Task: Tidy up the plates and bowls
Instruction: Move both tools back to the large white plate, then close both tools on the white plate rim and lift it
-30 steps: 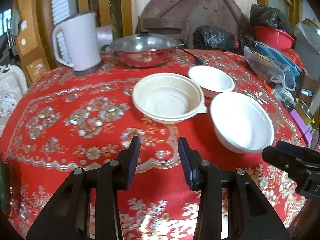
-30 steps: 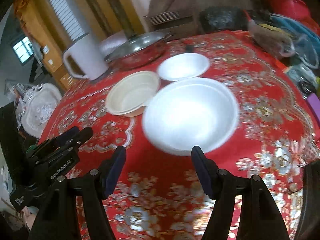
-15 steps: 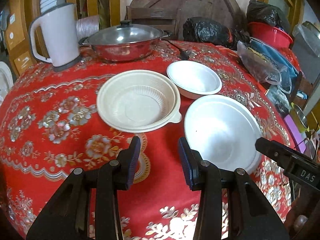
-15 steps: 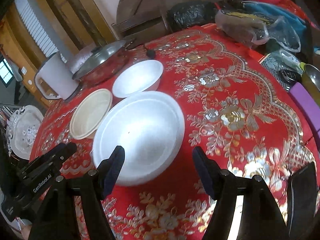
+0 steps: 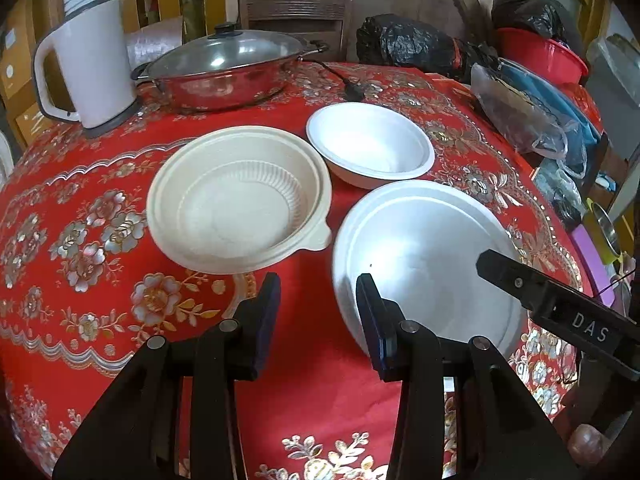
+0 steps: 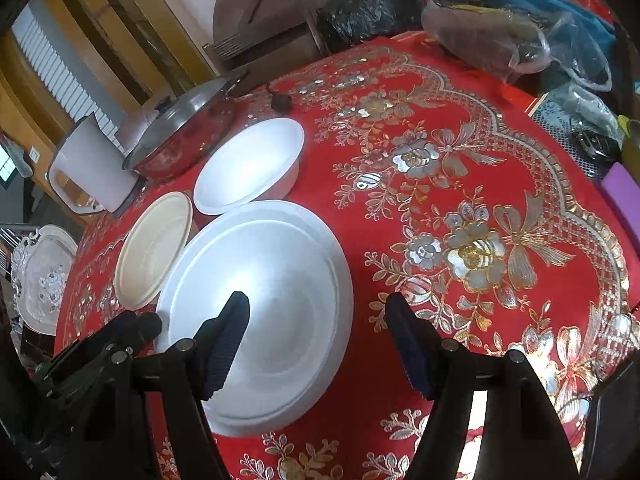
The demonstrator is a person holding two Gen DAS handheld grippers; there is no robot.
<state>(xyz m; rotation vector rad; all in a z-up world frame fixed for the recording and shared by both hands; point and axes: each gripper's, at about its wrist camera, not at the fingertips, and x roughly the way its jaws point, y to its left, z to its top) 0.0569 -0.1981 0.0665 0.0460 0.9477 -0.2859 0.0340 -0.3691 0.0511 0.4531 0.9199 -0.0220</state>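
Observation:
Three bowls stand on the red flowered tablecloth (image 5: 100, 280). A large white bowl (image 5: 424, 256) (image 6: 260, 304) is nearest. A beige ribbed bowl (image 5: 236, 200) (image 6: 154, 248) is to its left. A small white bowl (image 5: 370, 144) (image 6: 250, 164) is behind them. My left gripper (image 5: 318, 308) is open and empty, low over the cloth at the large bowl's left rim. My right gripper (image 6: 320, 340) is open and empty, its left finger over the large bowl, its right finger beyond the bowl's right rim.
A white kettle (image 5: 90, 68) and a lidded steel pan (image 5: 228, 68) stand at the back left. Black bags (image 5: 412, 44), a clear plastic bag (image 5: 520, 116) and a red basin (image 5: 540, 60) crowd the back right. A black plug (image 5: 354, 92) lies behind the small bowl.
Both grippers have moved forward and closer to the large white bowl. The right gripper's left finger now reaches over the bowl. The bowls have not moved.

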